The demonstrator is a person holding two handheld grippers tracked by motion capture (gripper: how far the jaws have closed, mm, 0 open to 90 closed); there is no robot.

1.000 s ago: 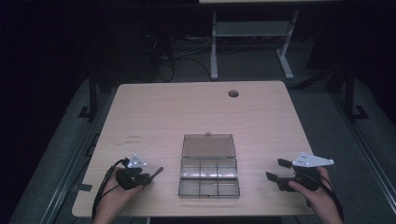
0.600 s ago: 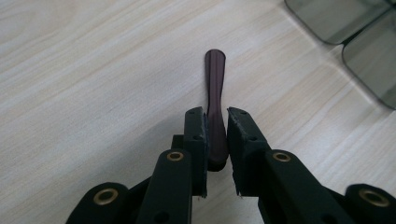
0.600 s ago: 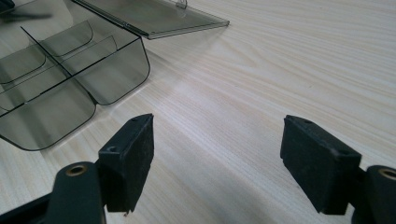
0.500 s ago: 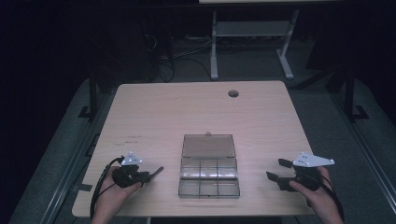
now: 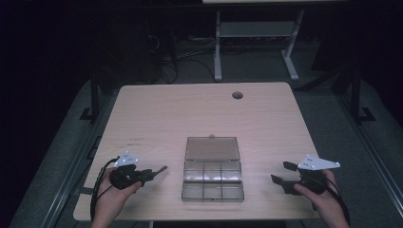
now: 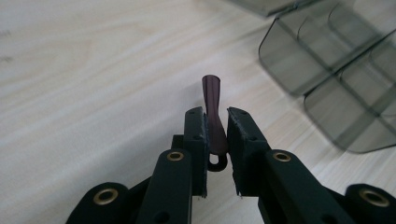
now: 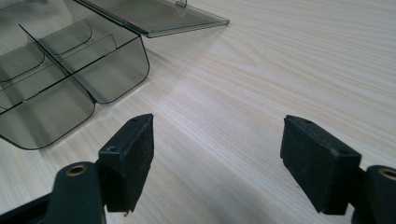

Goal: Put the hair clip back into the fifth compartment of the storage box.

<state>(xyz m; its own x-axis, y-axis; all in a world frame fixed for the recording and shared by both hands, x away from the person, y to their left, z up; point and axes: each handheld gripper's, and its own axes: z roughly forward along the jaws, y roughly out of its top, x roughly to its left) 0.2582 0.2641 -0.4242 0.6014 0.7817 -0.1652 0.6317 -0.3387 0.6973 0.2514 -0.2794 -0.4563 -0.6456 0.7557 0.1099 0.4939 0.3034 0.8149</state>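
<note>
A clear smoky plastic organiser box lies open at the front middle of the table, its lid flat on the far side and its compartments empty. My left gripper sits left of the box, shut on a small dark purple tapered piece that sticks out past the jaws; the box shows at the upper right of that view. My right gripper hovers right of the box, open with nothing between its fingers. The box's corner and lid lie to the upper left there.
The wooden table has a round cable hole near its far edge. A white metal frame and cables stand on the dark floor beyond the table.
My left hand and gripper have drawn slightly back toward the table's front edge. The right gripper has barely moved.
</note>
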